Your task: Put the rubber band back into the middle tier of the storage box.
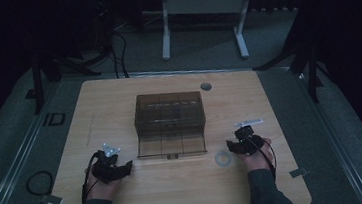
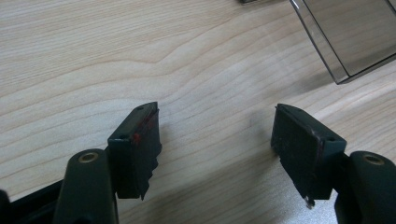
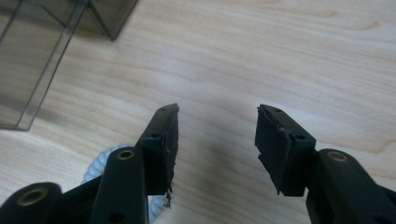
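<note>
A smoky see-through plastic box (image 1: pixel 169 114) stands in the middle of the wooden table (image 1: pixel 119 103), with its front flap lying open towards me. A white ribbed ring (image 1: pixel 223 158) lies flat in front of the box's right corner. My right gripper (image 1: pixel 230 146) is just right of the ring, its jaws apart and nothing between them (image 3: pixel 217 122). The ring (image 3: pixel 95 165) peeks out beside and behind the left jaw, and a box corner (image 3: pixel 42 46) is at the upper left. My left gripper (image 1: pixel 127 166) rests at the front left, open and empty (image 2: pixel 217 122), with a box corner (image 2: pixel 355 32) at the upper right.
A round grey grommet (image 1: pixel 206 86) sits near the table's back edge. A small tag (image 1: pixel 299 172) lies at the front right edge. A cable loop (image 1: pixel 38 183) lies on the floor at the left, and a white desk frame (image 1: pixel 200 9) stands beyond the table.
</note>
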